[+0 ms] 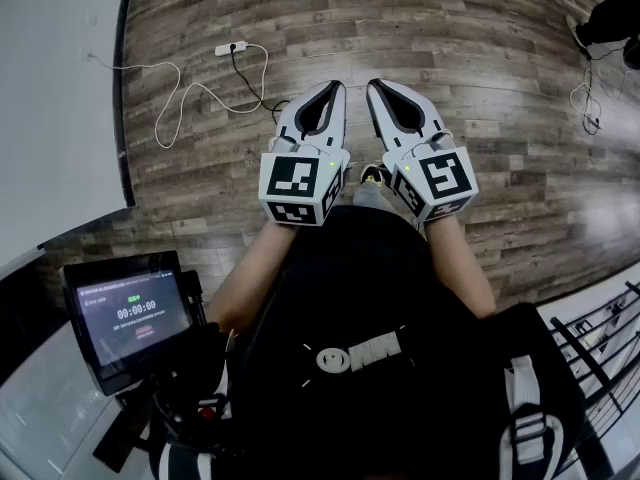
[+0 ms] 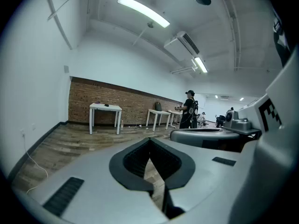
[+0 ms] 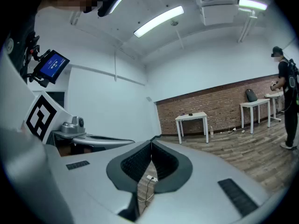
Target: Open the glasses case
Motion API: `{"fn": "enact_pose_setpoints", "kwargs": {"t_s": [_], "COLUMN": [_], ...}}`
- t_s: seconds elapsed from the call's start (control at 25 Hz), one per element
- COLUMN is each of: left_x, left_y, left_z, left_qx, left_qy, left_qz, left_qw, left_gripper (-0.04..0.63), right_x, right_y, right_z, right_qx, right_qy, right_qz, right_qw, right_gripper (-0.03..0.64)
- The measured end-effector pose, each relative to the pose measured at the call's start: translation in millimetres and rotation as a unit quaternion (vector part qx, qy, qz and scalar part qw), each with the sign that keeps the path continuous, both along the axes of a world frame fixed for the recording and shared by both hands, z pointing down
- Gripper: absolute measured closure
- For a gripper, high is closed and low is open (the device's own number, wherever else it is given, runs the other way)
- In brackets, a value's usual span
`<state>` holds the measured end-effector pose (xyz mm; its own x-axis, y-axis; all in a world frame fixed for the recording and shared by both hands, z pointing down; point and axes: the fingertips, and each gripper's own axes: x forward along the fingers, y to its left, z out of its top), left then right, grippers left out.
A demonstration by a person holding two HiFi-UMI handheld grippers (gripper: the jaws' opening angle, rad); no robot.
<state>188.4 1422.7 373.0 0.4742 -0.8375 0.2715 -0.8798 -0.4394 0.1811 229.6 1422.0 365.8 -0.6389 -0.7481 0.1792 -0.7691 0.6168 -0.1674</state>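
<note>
No glasses case shows for certain in any view. A small dark thing [image 2: 106, 105] lies on a far white table [image 2: 105, 108]; what it is I cannot tell. The same table [image 3: 191, 117] stands by the brick wall in the right gripper view. My left gripper [image 1: 338, 86] and right gripper [image 1: 375, 85] are held side by side in front of my body, above the wooden floor and pointing forward. Both are shut with nothing between the jaws. The left gripper view shows its tips [image 2: 150, 139] meeting, and the right gripper view does too [image 3: 152, 143].
A white power strip [image 1: 232, 47] with a looping cable lies on the floor ahead. A small screen [image 1: 135, 313] is mounted at my lower left. A person [image 2: 189, 108] stands by further white tables [image 2: 159, 115]. A dark object [image 1: 610, 18] sits at the far right.
</note>
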Motion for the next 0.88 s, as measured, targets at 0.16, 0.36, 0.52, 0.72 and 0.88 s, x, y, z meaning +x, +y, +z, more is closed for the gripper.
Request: {"fn": "enact_pose_setpoints", "kwargs": {"t_s": [0.16, 0.36, 0.52, 0.72, 0.88], "left_x": [-5, -7, -4, -9, -22], "left_y": [-6, -12, -9, -8, -1], "left_z": [-5, -6, -8, -14, -16], "left_qx": [0.003, 0.003, 0.01, 0.023, 0.031], "left_qy": [0.004, 0.007, 0.01, 0.005, 0.007], "left_qz": [-0.017, -0.03, -0.029, -0.033, -0.05], "left_qw": [0.9998, 0.9995, 0.9995, 0.9992, 0.9983], "left_gripper": [0.6, 0.599, 0.6, 0.598, 0.598], "right_x": [6, 15, 21, 23, 17], "right_y": [-4, -4, -3, 2, 10], "right_z": [-2, 0, -3, -10, -6], "right_qx": [0.004, -0.006, 0.003, 0.041, 0.032], "right_qy": [-0.001, -0.011, -0.022, -0.013, -0.007], "right_qz": [0.001, 0.007, 0.01, 0.02, 0.019], "right_qw": [1.0, 1.0, 1.0, 0.999, 0.999], "right_gripper": [0.611, 0.611, 0.611, 0.611, 0.611]}}
